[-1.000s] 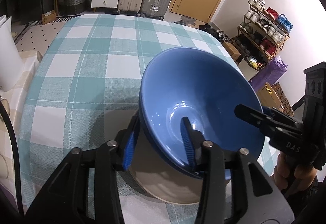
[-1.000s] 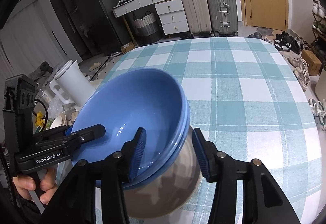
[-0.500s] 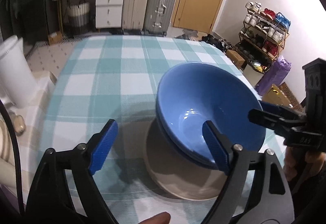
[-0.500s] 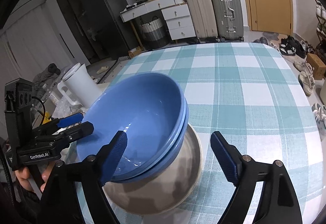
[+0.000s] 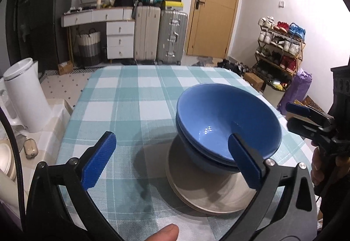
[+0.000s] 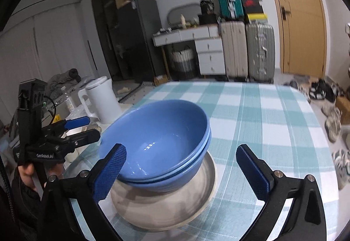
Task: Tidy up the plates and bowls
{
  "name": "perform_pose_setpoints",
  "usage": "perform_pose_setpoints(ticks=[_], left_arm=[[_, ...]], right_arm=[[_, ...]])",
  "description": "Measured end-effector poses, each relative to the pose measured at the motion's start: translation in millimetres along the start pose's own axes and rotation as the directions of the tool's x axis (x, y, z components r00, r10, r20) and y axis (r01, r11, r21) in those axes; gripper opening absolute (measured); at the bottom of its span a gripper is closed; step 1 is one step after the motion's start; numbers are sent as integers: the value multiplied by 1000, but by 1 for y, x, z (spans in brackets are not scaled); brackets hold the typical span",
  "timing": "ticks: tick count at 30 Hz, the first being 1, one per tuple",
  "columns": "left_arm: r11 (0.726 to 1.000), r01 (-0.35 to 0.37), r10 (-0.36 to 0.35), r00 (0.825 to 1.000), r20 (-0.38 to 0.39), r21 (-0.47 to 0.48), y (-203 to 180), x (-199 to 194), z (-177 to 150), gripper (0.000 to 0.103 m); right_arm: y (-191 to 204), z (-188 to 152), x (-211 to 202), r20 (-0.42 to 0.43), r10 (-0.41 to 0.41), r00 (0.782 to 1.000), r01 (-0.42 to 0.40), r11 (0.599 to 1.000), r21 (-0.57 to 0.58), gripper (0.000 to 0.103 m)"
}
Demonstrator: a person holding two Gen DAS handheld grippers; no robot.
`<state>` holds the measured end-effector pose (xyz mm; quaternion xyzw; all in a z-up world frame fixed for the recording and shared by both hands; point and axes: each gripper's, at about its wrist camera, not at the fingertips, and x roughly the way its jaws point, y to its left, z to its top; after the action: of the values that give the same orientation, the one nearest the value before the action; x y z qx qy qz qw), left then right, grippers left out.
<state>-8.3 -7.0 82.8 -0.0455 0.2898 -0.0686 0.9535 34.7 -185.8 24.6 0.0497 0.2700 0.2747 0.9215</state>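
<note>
Bowls (image 5: 227, 122): two blue, nested, empty, sitting on beige plates (image 5: 205, 195) lower centre. Left gripper (image 5: 172, 160) and right gripper (image 6: 181, 173) jaws opening wide, clear of bowls.

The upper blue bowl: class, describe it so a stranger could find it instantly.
Start at the table with the teal-and-white checked cloth. Near its front edge lies a beige plate carrying two nested bowls. The upper blue bowl is the one sitting inside the other, its glossy inside showing.
</note>
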Motion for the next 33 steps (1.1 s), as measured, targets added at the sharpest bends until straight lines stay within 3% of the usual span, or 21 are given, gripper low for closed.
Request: perform_pose_setpoints(ticks=[10,23,33], left_arm=[[1000,10,-10,995,103,7,-1,-18,-23,102],[999,20,-26,992,122,51,-3,-1,-54,102],[999,35,-42,986,159,41,2,8,-67,102]], right_arm=[[-17,-26,-23,88,24,996,-23,1000,-12,102],[-31,-54,-31,162,35,986,-33,999,-11,102],[-28,-67,-26,157,31,987,-25,999,-42,102]])
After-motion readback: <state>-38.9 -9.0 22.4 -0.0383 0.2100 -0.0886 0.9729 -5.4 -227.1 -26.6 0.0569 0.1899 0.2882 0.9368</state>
